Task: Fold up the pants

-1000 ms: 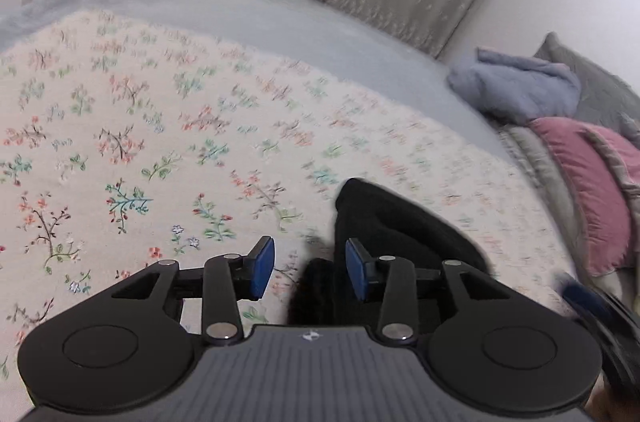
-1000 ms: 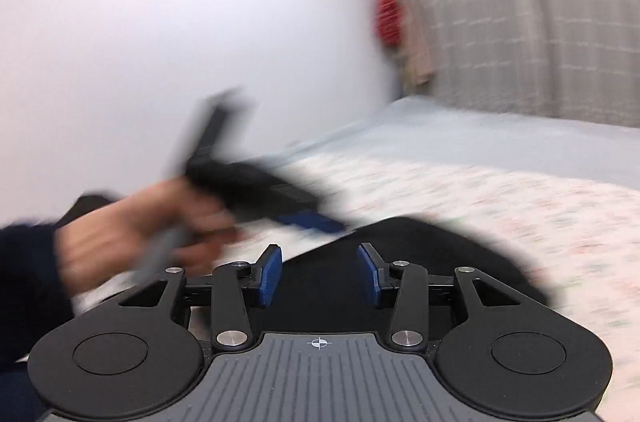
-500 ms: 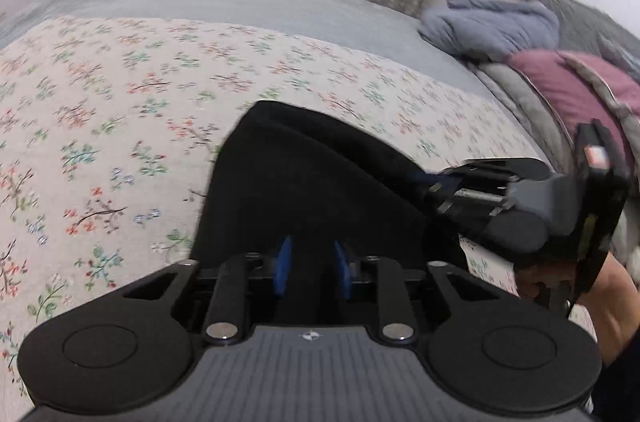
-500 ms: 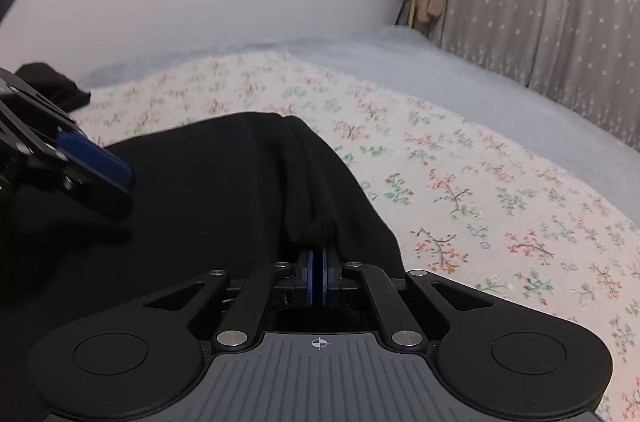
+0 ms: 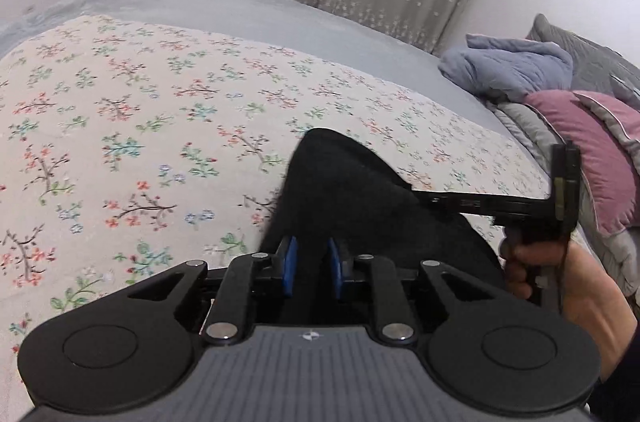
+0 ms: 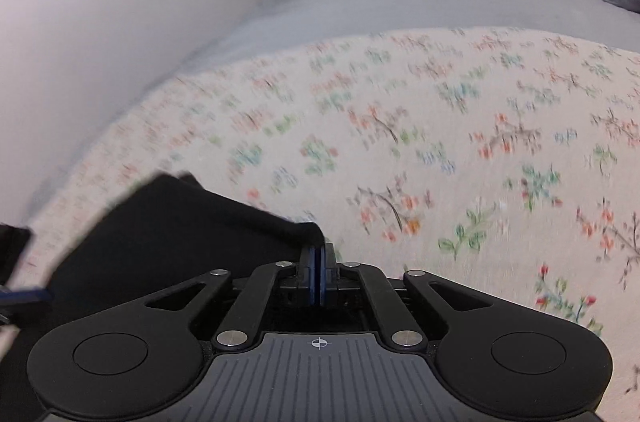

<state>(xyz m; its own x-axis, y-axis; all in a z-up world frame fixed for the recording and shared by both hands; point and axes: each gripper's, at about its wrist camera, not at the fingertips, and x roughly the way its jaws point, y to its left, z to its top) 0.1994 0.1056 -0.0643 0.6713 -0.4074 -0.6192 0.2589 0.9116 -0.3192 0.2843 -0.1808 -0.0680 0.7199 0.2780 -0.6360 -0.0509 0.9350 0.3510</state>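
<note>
The black pants (image 5: 352, 198) lie on the floral bedspread (image 5: 120, 126); the left gripper (image 5: 311, 268) clamps thick fabric, the right gripper (image 6: 319, 276) pinches an edge, seemingly to carry a fold across.

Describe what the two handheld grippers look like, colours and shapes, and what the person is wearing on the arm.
Each gripper, left and right, is matte black with two blue fingertip pads, silver pivot pins, round lobes at both sides and a ribbed grey top plate bearing a small crosshair mark. The right hand grips a black pistol-style handle; a dark sleeve shows at the wrist.
</note>
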